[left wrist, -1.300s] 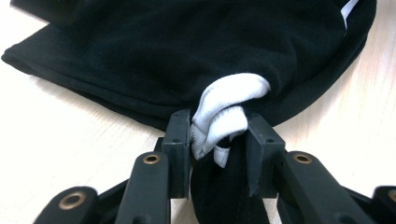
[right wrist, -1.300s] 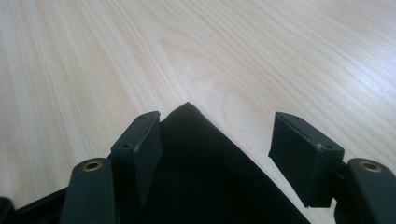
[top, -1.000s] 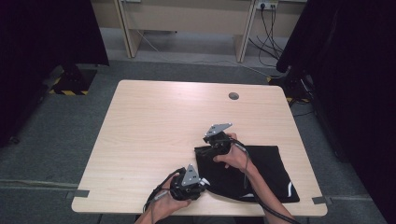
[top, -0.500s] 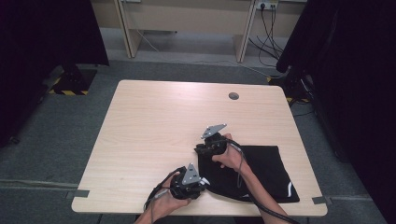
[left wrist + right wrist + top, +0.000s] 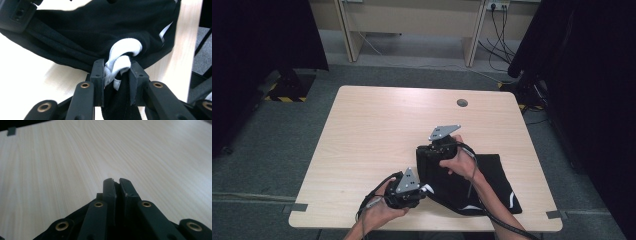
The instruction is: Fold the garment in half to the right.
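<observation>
A black garment [image 5: 484,177] with white trim lies on the near right of the wooden table [image 5: 382,130], its left edge raised off the wood. My left gripper [image 5: 425,190] is at its near left corner. In the left gripper view the jaws [image 5: 116,68] have just been closing and pinch a bunched white-trimmed fold [image 5: 122,58] of the black cloth [image 5: 100,32]. My right gripper [image 5: 423,153] holds the far left corner up. In the right gripper view its jaws [image 5: 115,181] are shut, with a thin dark layer of cloth between the pads.
A round cable hole [image 5: 462,103] sits near the table's far edge. Bare wood [image 5: 62,157] stretches across the left and far parts of the table. Dark curtains stand on both sides, and a cable trails from each gripper off the near edge.
The right gripper has shut on the garment's far left corner. Both hands have risen a little, lifting the garment's left edge off the table.
</observation>
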Tool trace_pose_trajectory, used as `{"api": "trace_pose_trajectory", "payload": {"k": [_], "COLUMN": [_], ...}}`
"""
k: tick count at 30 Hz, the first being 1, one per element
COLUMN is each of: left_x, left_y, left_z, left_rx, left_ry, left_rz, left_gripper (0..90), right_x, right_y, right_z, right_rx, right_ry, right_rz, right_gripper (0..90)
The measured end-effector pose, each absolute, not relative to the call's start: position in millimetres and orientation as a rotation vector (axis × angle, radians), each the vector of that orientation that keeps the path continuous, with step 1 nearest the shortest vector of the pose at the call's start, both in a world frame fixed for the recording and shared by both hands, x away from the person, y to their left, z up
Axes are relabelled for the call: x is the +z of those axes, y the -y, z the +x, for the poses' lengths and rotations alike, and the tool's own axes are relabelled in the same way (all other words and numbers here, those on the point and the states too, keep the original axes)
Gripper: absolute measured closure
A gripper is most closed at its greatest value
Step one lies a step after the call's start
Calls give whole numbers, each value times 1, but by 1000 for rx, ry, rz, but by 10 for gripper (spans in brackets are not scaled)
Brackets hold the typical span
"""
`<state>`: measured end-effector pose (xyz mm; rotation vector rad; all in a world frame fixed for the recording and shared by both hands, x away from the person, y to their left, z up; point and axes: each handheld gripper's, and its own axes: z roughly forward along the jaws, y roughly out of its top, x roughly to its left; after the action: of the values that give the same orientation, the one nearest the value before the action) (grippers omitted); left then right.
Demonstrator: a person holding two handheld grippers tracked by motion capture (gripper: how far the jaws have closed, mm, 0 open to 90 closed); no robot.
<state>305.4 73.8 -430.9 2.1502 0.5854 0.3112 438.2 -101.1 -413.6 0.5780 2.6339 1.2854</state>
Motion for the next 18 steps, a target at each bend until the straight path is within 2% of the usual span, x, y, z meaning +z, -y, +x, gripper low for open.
{"api": "trace_pose_trajectory", "payload": {"k": [10, 18], "left_x": [-404, -386], "left_y": [-70, -44], "left_z": [305, 310], "left_rx": [289, 292], "left_ry": [-539, -482], "left_rz": [2181, 2191], "left_gripper": [691, 691], "right_x": [-384, -371], "right_y": [117, 149], "right_z": [431, 427], "right_rx": [1366, 1392], "right_ry": [-2574, -2515], "right_rz": [533, 568], "right_gripper": [844, 846]}}
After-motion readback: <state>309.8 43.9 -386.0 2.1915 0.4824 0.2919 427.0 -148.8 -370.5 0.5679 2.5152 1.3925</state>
